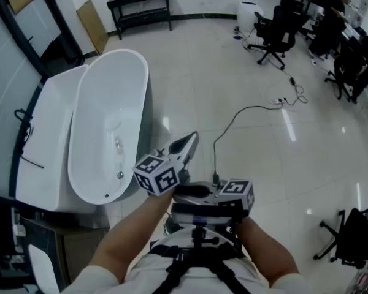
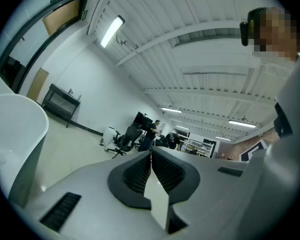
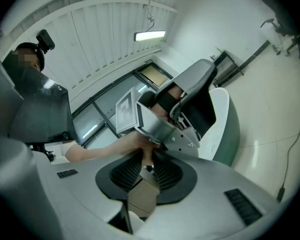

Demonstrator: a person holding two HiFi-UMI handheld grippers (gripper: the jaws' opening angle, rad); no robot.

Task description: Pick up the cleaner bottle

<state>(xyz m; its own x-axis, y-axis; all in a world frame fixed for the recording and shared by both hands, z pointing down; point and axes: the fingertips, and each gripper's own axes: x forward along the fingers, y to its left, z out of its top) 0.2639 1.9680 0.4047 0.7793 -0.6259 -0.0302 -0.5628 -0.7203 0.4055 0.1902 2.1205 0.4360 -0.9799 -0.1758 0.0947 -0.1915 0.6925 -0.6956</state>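
Observation:
No cleaner bottle shows in any view. Both grippers are held close to the person's body, above the pale floor. In the head view my left gripper (image 1: pixel 192 138) points up and away, its marker cube (image 1: pixel 157 174) just behind the jaws. The left gripper view shows my left gripper (image 2: pixel 150 154) shut, the ribbed pads meeting with nothing between them. My right gripper (image 1: pixel 189 192) lies level and points left, toward the left one. Its own view shows my right gripper (image 3: pixel 147 160) shut and empty, with the left gripper's grey body (image 3: pixel 182 111) right in front of it.
A white freestanding bathtub (image 1: pixel 86 103) stands at the left. A black cable (image 1: pixel 233 120) runs over the floor ahead. Black office chairs (image 1: pixel 275 32) and a white bin (image 1: pixel 246 11) are at the far right, a black table (image 1: pixel 140 5) against the far wall.

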